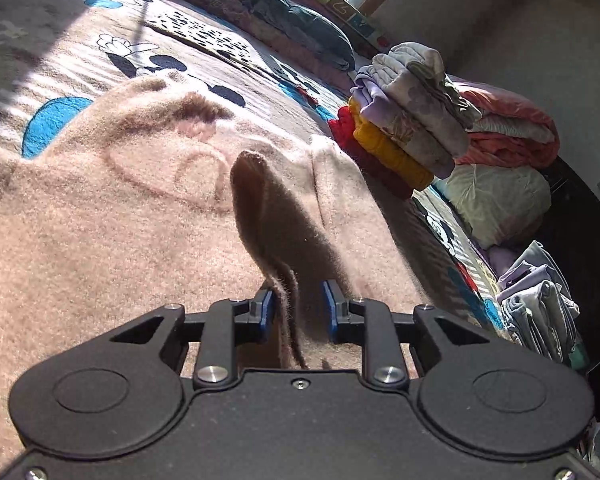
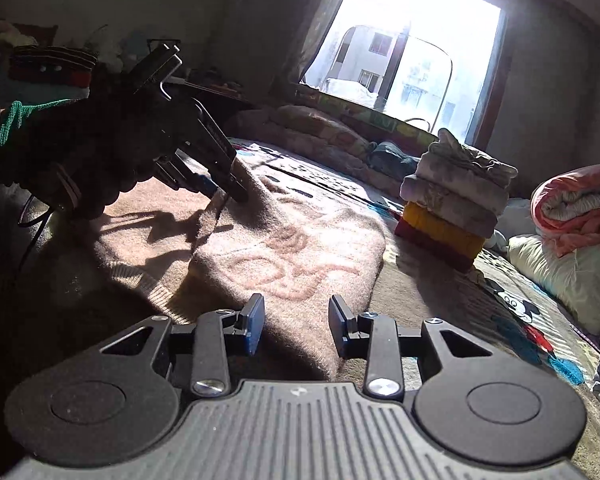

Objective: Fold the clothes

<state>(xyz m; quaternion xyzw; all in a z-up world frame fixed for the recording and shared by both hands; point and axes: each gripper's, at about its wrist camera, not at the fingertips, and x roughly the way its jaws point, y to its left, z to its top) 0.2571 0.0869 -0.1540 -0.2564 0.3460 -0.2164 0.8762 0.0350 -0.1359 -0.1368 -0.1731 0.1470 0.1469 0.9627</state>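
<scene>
Sweater point(image 1: 120, 220), fuzzy and pink-beige, lies spread on the bed point(image 2: 440, 300) under both your tools, only partly folded. Beyond your right hand-held gripper point(image 2: 296, 326), a stack of folded clothes point(image 2: 452, 208) suggests earlier pieces are done. That gripper hangs open and empty; your left hand-held gripper point(image 1: 298, 310) stands parted around a raised fold, not clamping it.

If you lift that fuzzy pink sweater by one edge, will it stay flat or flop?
Probably flop: the fold between the left gripper fingers already drapes limply off the pink sweater. It looks light, and its fuzzy knit seems unlikely to slip.
</scene>
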